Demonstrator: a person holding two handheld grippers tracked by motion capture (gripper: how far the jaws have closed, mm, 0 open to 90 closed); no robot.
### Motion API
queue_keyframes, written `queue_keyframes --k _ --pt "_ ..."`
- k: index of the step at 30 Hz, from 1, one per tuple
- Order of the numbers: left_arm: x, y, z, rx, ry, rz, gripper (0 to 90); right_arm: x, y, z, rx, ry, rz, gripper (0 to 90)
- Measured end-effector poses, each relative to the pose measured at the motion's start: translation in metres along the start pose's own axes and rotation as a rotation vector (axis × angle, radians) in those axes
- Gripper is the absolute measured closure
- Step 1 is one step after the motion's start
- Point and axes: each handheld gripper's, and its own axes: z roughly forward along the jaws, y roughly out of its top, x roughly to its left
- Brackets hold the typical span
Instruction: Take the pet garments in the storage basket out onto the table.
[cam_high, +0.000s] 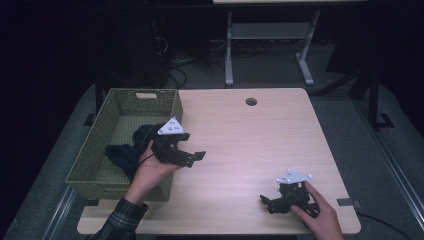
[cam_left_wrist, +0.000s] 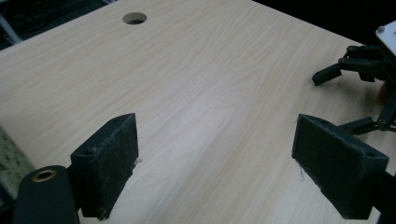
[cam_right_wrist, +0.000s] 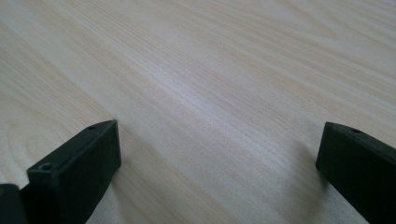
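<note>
A green woven basket (cam_high: 95, 145) stands on the left part of the light wooden table (cam_high: 250, 140). A dark cloth (cam_high: 125, 152) lies bunched inside it. My left gripper (cam_high: 195, 159) is held over the basket's right wall, jaws pointing right over the tabletop. In the left gripper view the left gripper (cam_left_wrist: 215, 163) stands open with only bare wood between its pads. My right gripper (cam_high: 266, 204) rests near the table's front right, jaws pointing left. In the right gripper view the right gripper (cam_right_wrist: 217, 158) is open just above the wood, holding nothing.
A round cable hole (cam_high: 251, 101) sits near the table's far edge, also the hole (cam_left_wrist: 134, 18) in the left gripper view. The right gripper (cam_left_wrist: 359, 65) appears far right there. A desk frame (cam_high: 270, 40) and cables stand on the floor beyond.
</note>
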Motion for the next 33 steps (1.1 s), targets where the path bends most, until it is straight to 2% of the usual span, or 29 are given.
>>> queue_keyframes --k 9,16,33 --pt "0.013 0.006 -0.007 0.002 0.012 0.010 14.0 0.000 0.000 0.000 0.001 0.002 -0.001 0.0" --pt "0.026 0.005 -0.010 0.003 0.027 -0.012 14.0 0.000 0.000 0.000 0.001 0.002 -0.001 0.0" --pt "0.060 -0.011 -0.036 -0.008 0.121 -0.066 14.1 0.000 0.000 0.000 0.001 0.003 0.001 0.0"
